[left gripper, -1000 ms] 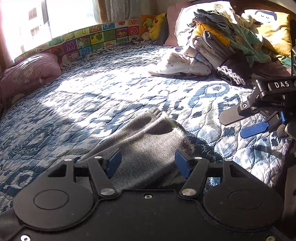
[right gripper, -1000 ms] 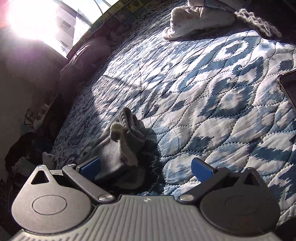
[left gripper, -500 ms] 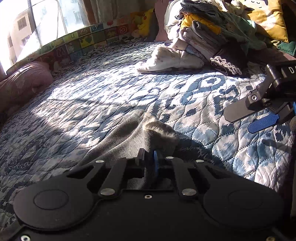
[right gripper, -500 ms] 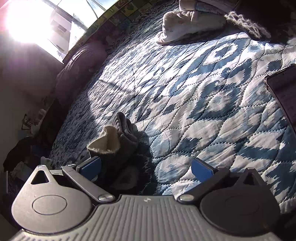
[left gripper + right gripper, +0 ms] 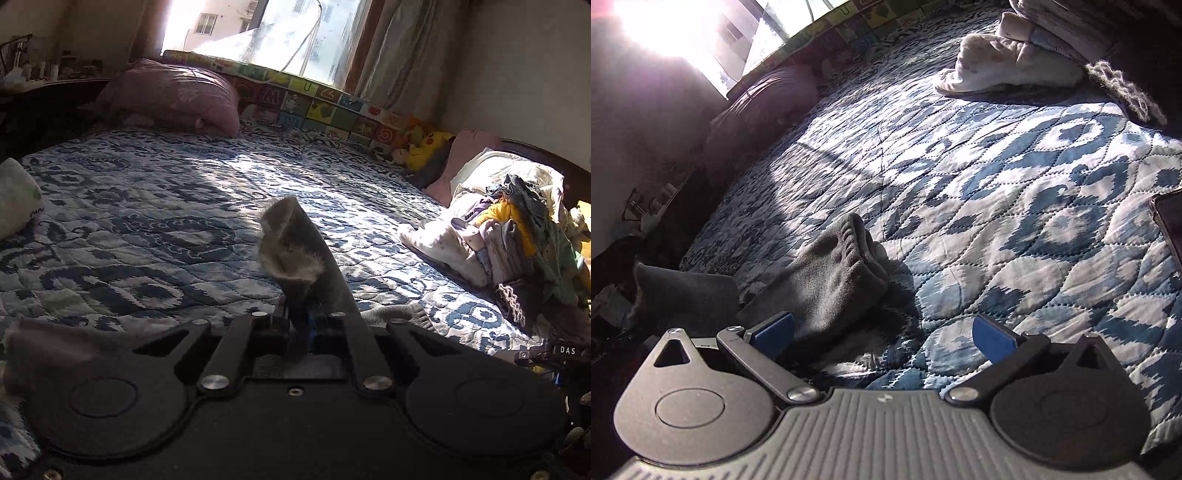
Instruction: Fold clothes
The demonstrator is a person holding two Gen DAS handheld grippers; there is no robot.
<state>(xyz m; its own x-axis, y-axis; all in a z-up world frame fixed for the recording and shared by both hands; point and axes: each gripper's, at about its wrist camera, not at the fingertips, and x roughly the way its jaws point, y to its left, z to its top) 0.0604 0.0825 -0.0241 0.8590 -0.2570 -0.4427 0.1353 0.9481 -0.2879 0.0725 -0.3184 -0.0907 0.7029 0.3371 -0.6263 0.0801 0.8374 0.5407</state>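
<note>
A grey fleece-lined garment lies on the blue patterned quilt point(image 5: 1015, 192). My left gripper point(image 5: 301, 325) is shut on one tubular end of it, and that cuff point(image 5: 291, 243) sticks up in front of the camera, lifted off the bed. In the right wrist view another cuffed end of the grey garment point(image 5: 834, 280) rests on the quilt, just ahead of my right gripper's left fingertip point(image 5: 774, 328). My right gripper point(image 5: 882, 332) is open, low over the bed, with nothing between its fingers. Part of its body point(image 5: 554, 354) shows at the left wrist view's right edge.
A heap of unfolded clothes point(image 5: 517, 240) sits at the right side of the bed, with a white garment point(image 5: 1004, 66) spread before it. A pink pillow point(image 5: 170, 96), a colourful bumper mat point(image 5: 317, 107) and plush toys point(image 5: 424, 147) line the window side. A dark phone point(image 5: 1171, 221) lies at the right.
My left gripper went from open to shut on the grey garment's end, then lifted it and swung left. The right gripper stayed open and edged closer to the other end.
</note>
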